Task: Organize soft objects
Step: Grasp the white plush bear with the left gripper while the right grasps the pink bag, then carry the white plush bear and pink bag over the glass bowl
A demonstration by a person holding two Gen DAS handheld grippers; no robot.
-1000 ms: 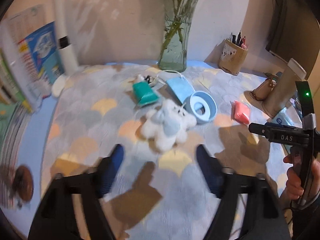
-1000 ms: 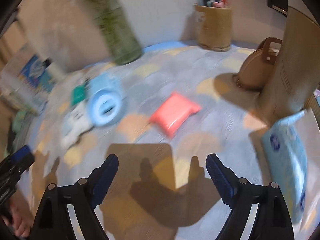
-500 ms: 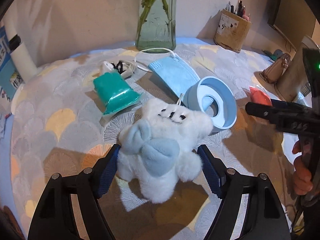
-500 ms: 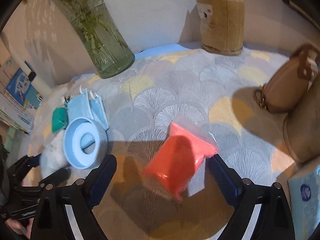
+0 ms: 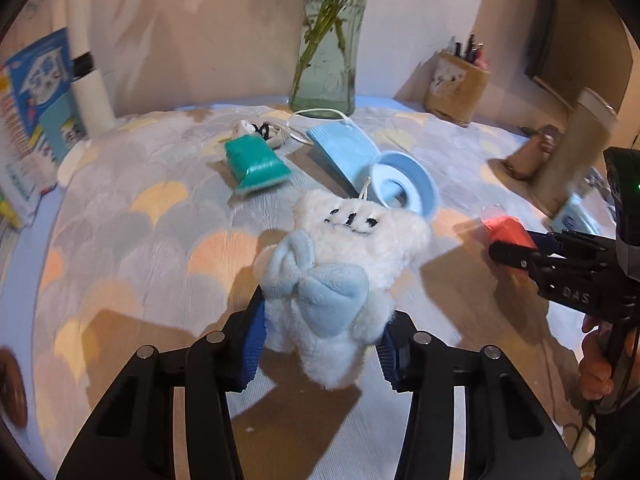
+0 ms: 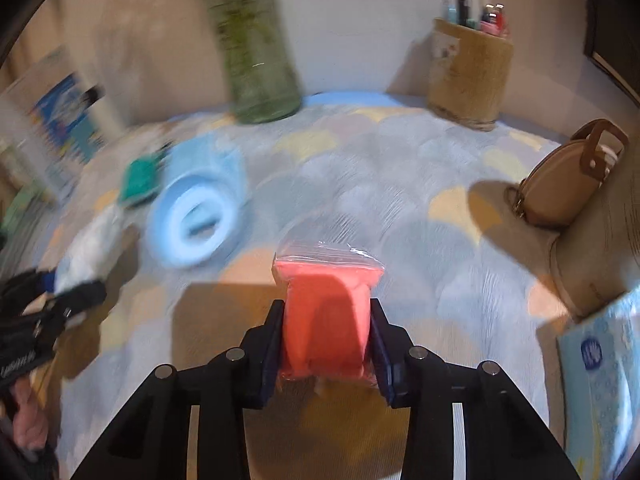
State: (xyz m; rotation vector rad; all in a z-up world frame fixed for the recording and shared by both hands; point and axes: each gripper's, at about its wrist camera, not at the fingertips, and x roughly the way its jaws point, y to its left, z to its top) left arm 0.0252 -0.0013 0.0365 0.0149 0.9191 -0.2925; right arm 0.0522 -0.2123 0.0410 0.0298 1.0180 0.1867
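A white plush toy [image 5: 344, 272] with a pale blue bow sits between the blue pads of my left gripper [image 5: 322, 344], whose jaws are closing and squeezing its lower body. In the right wrist view my right gripper [image 6: 326, 340] is closing on a coral-red soft pack [image 6: 326, 312] in clear wrap, its pads pressed into both sides. That same pack [image 5: 506, 230] and the right gripper show at the right of the left wrist view. A teal soft pack [image 5: 256, 162] and a blue face mask [image 5: 340, 146] lie further back on the patterned cloth.
A pale blue ring-shaped holder [image 5: 404, 188] lies behind the plush. A glass vase [image 5: 324, 64] and a pen pot [image 6: 470, 76] stand at the back by the wall. A tan round purse [image 6: 564, 184] and a blue tissue pack [image 6: 600, 372] are at the right. Books stand at the left.
Both grippers came down over their objects and narrowed: the left one around the plush, the right one around the red pack, which was lying free on the cloth before.
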